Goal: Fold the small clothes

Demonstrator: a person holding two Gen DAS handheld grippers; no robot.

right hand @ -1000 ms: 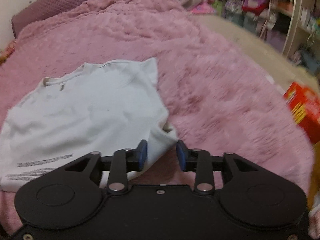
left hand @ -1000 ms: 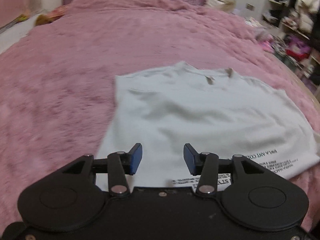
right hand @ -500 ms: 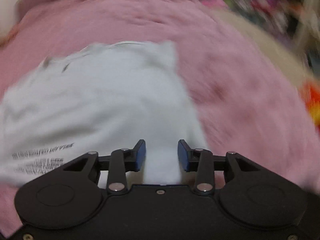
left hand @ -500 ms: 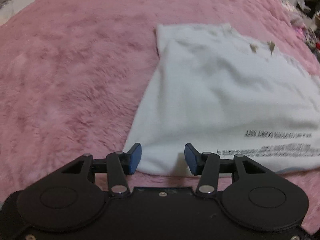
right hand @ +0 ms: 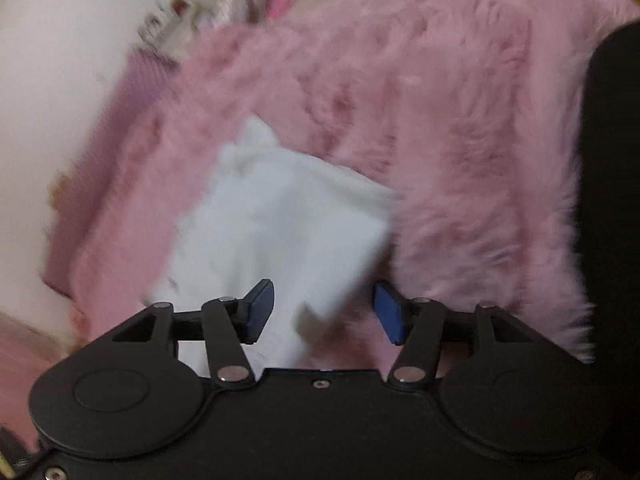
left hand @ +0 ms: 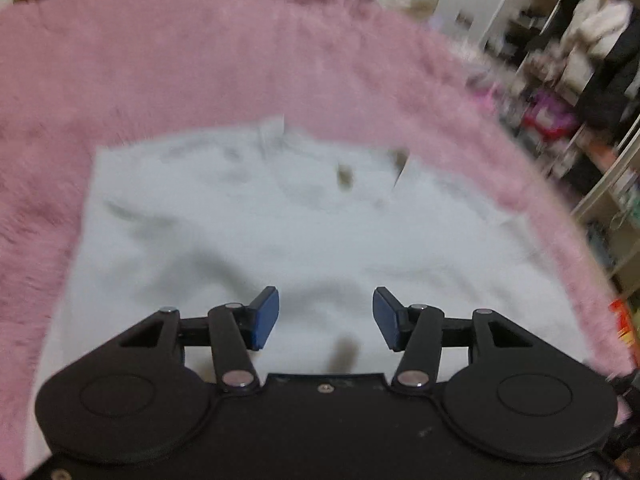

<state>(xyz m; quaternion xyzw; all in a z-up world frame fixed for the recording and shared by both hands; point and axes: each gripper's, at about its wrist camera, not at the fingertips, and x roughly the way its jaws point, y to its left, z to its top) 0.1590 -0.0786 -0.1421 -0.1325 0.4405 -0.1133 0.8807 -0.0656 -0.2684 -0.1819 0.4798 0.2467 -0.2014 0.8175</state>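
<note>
Lying flat on the pink fuzzy blanket [left hand: 200, 60]: white shirt [left hand: 300, 232], filling the middle and lower part of the left wrist view. Collar end toward the top of that frame, near a small tag [left hand: 344, 174]; hem end toward the bottom, under the tool, so long axis roughly bottom to top. Blurred throughout, so folds and edges only roughly readable.

Hovering over the near part of the cloth: left gripper [left hand: 326, 318], blue pads spread apart, jaws just opened a little further, nothing pinched, cloth seen in the gap and beyond both fingertips.

Seen slanted in the right wrist view: white shirt [right hand: 280, 224] running from lower left centre up toward the upper middle, one corner pointing at the lower centre. Right gripper [right hand: 324, 312] released, jaws just opened wider, pads clear of the cloth; that corner sitting between the two fingers, nearer the left one, not pressed by either. Whether the corner touches the blanket [right hand: 460, 140] cannot be told through the blur.

Cluttered shelves [left hand: 580, 80] at the upper right of the left wrist view.
</note>
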